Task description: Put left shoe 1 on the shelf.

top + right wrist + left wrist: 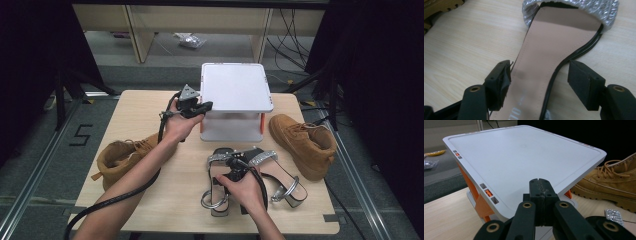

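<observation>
Worktop (150, 200) first: white rack (235, 87) at twelve o'clock, tan boots at three and nine. Left tool (202, 106) hangs clenched on nothing at the rack's corner. Down at six, the right tool (539, 80) stands released, straddling the left sandal (218, 182). My call: centre both pads on the sole edges, dodge the loose black strap (574, 53), then squeeze.

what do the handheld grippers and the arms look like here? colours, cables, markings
Both grippers are black. The left gripper carries a grey three-cornered plate on top and trails a thick black cable. The right gripper has blocky black fingers on linkage arms with brass-coloured pivot rings. Forearms are bare: no sleeves or gloves in sight.
</observation>
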